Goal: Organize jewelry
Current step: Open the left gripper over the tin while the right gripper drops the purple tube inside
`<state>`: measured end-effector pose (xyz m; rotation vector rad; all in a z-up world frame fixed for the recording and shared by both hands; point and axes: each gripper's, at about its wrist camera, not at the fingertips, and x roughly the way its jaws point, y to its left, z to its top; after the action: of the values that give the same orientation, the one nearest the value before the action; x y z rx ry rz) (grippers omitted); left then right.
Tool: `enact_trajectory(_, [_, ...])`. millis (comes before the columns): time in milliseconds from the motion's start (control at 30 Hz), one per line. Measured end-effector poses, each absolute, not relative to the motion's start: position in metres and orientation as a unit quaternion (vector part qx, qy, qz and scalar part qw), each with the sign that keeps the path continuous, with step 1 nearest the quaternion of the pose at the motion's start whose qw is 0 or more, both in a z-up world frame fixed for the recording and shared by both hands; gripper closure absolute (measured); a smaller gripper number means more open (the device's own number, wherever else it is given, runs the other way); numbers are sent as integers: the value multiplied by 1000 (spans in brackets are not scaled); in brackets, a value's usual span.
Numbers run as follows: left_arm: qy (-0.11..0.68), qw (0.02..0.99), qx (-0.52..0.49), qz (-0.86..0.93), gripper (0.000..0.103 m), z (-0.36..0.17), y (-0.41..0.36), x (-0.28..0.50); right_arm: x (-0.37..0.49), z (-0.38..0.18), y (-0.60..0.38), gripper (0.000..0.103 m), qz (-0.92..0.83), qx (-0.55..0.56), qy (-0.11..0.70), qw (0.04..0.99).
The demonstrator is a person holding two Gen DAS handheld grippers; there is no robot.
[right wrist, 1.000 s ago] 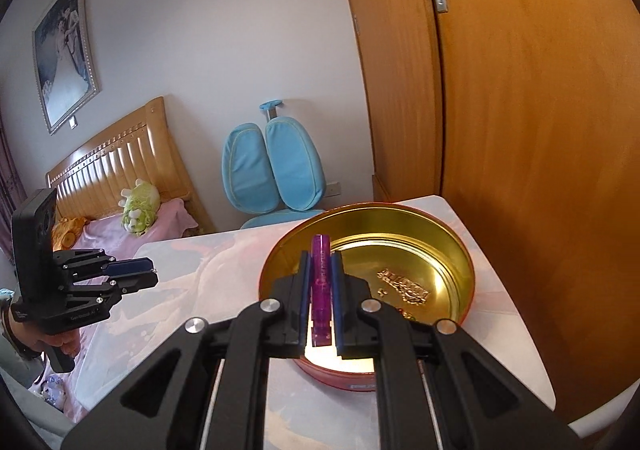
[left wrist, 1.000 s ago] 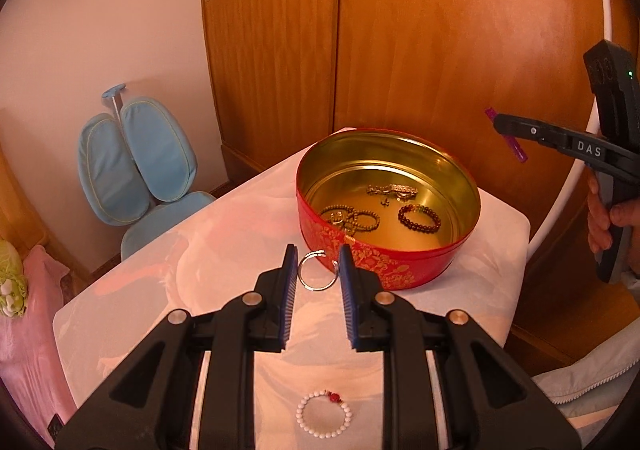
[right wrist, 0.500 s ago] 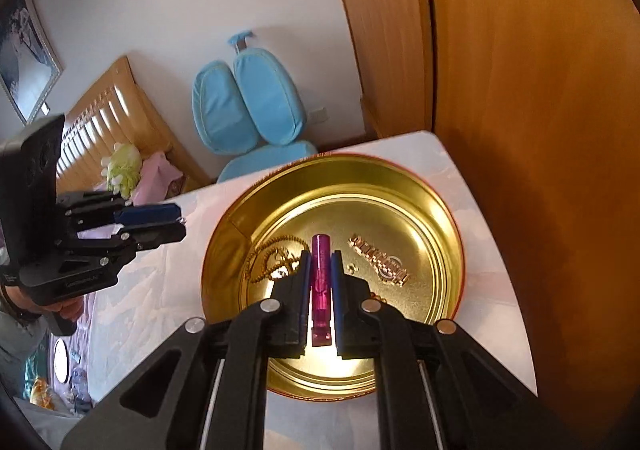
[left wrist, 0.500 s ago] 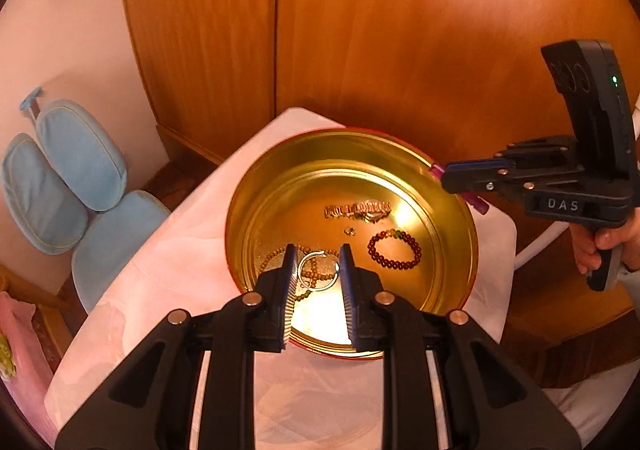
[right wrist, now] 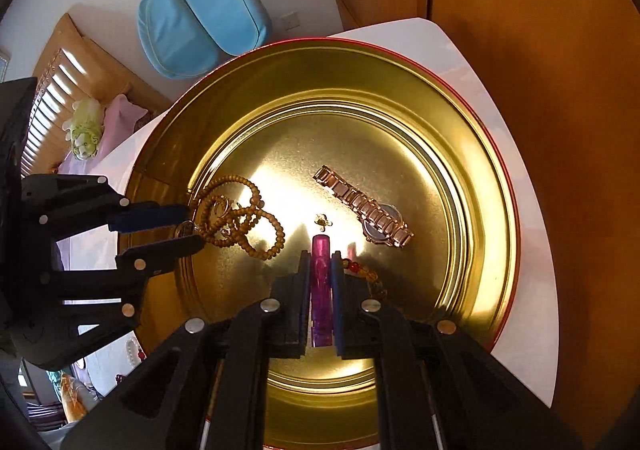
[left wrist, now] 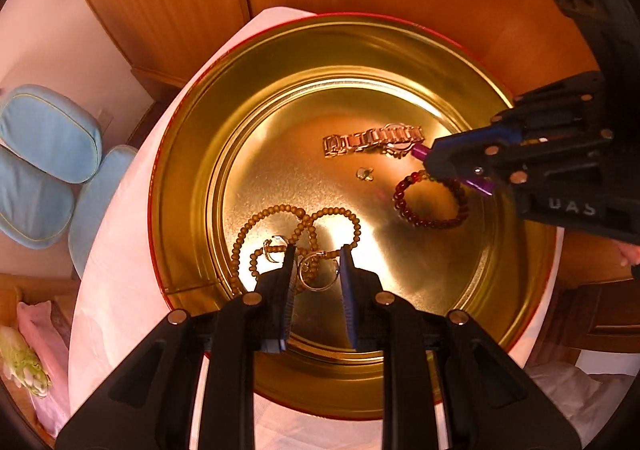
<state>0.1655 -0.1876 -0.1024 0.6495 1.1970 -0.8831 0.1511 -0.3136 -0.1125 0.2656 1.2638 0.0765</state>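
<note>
Jewelry going into the gold-lined round tin (left wrist: 188, 154) on the white worktop (right wrist: 516, 186).

Left hand-held gripper (left wrist: 318, 258) hangs low over the near-left of the tin floor, jaws parted, a metal ring (left wrist: 316, 270) between them; whether either pad touches the ring cannot be told. Just beyond lies the tan bead strand (left wrist: 304, 222). Right hand-held gripper (right wrist: 320, 262), clamped on a purple stick (right wrist: 321, 282) whose long axis runs along the fingers, points down toward the tin floor, tip near a small gold charm (right wrist: 323, 221). Link watch (right wrist: 364, 206) lies to the far right, dark red bead bracelet (left wrist: 430, 206) beneath the right fingers. Release likely needs only wider jaws.
</note>
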Motion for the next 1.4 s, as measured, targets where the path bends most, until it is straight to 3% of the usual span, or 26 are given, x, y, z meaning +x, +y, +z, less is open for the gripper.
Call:
enact_trajectory(633, [532,695,299,-382,81,-104,-192,176,157,-115,-310,92,37,131,574,808])
enact_trajectory(667, [527,695,303,-383,76,-102,-194,174,155,-110,-308,91,28,117,559,820])
enact_trajectory(700, [525,697,308,-380,48,-102,-196,174,155,-105,-308,75,19,110,546,830])
enact_trajectory(733, [520,702,315,-371,32,-102,-198,174,153,-101,-308,58,9,111,536,837])
enact_trajectory(767, [509,711,322,-363,22,-101,-199,172,152,-98,-309,22,-1,112,526,843])
enact_trajectory(800, [498,718,324,-363,22,-98,-199,170,149,-93,-309,14,-10,113,511,852])
enact_trajectory(1400, [482,734,307,-367,22,-87,-187,162,128,-87,-304,13,-7,115,492,863])
